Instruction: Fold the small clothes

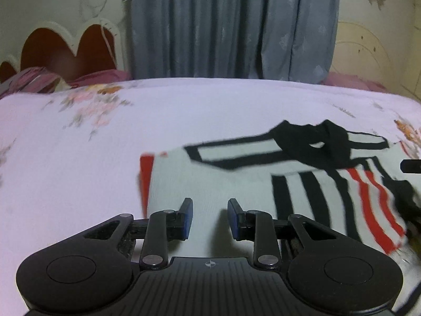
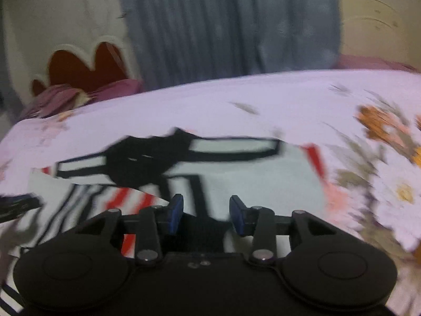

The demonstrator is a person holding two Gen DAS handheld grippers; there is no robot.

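Observation:
A small white shirt (image 1: 236, 176) with a black collar (image 1: 313, 142), black-edged sleeves and black and red stripes (image 1: 368, 197) lies spread on the bed. My left gripper (image 1: 210, 202) hovers over its white left part, jaws open, with nothing pinched between the blue pads (image 1: 187, 218). The right wrist view is blurred. There the same shirt (image 2: 252, 181) lies under my right gripper (image 2: 207, 198), which is open above the striped and white area. A dark blurred part (image 2: 18, 204) at the left edge is likely the other gripper.
The bed sheet (image 1: 79, 173) is pale lilac with flower prints (image 2: 389, 137) at the right. A red headboard with a white scalloped rim (image 1: 65, 47) and pink bedding (image 1: 34, 79) stand at the back left. A grey-blue curtain (image 1: 231, 23) hangs behind the bed.

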